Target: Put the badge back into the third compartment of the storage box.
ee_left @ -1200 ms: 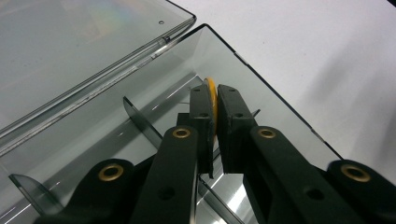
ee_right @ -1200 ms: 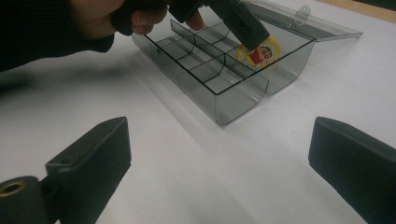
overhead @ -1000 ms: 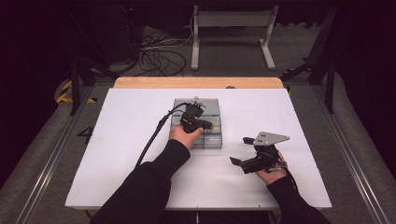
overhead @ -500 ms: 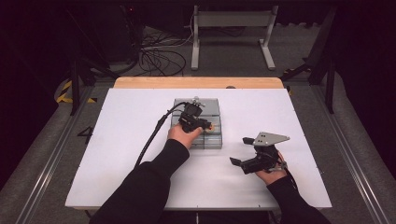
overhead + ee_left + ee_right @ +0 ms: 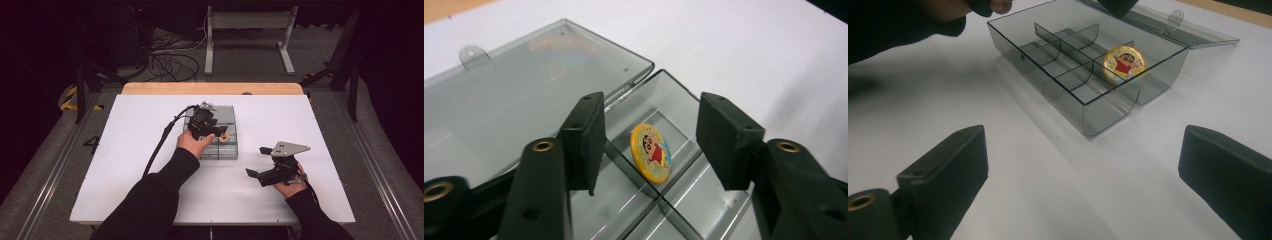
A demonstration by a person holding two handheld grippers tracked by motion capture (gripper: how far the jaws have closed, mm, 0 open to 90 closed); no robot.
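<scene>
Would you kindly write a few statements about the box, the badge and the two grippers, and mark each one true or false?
1. The clear box has its lid open. True.
2. The round badge lies in a compartment of the box. True.
3. The left gripper is clamped on the badge. False: its jaws have just been opening and stand apart above it, not touching.
4. The right gripper is shut. False: its jaws stand wide with only bare table between them.
5. The badge is plain blue. False: it is yellow with a cartoon figure.
</scene>
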